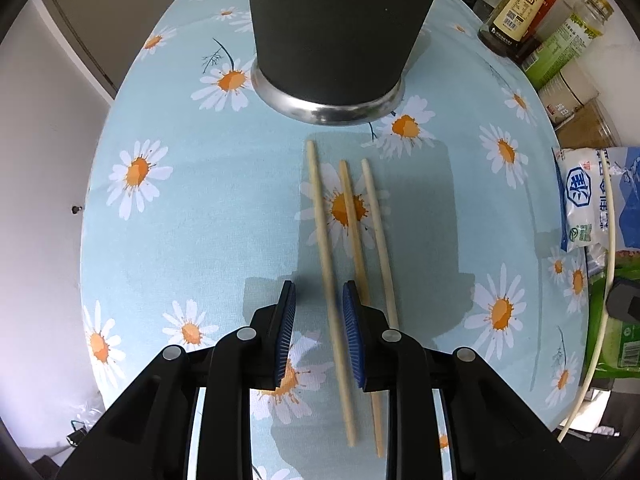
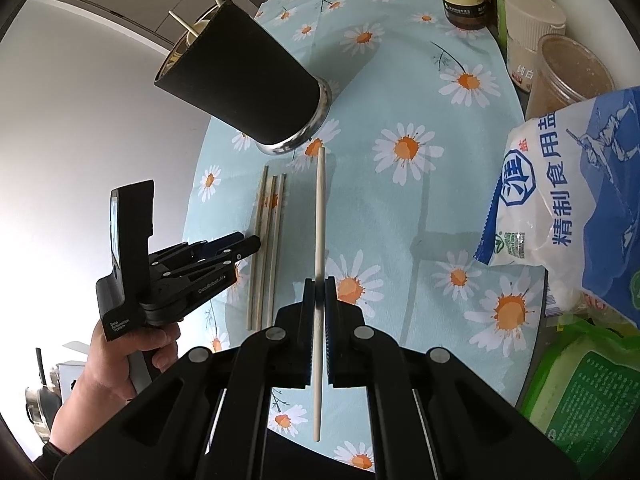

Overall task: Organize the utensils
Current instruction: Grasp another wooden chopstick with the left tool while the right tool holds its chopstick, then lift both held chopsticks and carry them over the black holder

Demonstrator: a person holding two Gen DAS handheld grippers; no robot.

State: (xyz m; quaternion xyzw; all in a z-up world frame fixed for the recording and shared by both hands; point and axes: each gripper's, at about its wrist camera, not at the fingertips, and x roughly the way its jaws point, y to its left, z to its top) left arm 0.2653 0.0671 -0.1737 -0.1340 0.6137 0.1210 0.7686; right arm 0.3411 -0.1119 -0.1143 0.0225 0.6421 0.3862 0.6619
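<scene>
**Two grippers over the chopsticks, one stick already held**

The right gripper [image 2: 319, 284] is clamped tight on a single pale chopstick [image 2: 319, 216], which runs between its blue pads and sticks out both ahead and behind; its far tip reaches close to the steel foot of the black utensil cup [image 2: 248, 84]. The gripper tilts steeply down toward the daisy tablecloth [image 2: 400, 220].

The left gripper [image 1: 318, 300] points almost straight down, held in a person's hand [image 2: 132, 352] by its black handle. Its jaws stand partly apart, straddling the leftmost chopstick [image 1: 324, 248]; the pads do not visibly press on it.

Counted: three chopsticks [image 1: 352, 216] lie side by side on the cloth in front of the cup, one more is in the right gripper, and at least two pale sticks [image 2: 184, 24] poke out of the cup's mouth. One cup. Along the table's right edge stand several bottles and jars [image 1: 516, 16], one bag of salt [image 1: 596, 200] and a green packet [image 2: 580, 396].
</scene>
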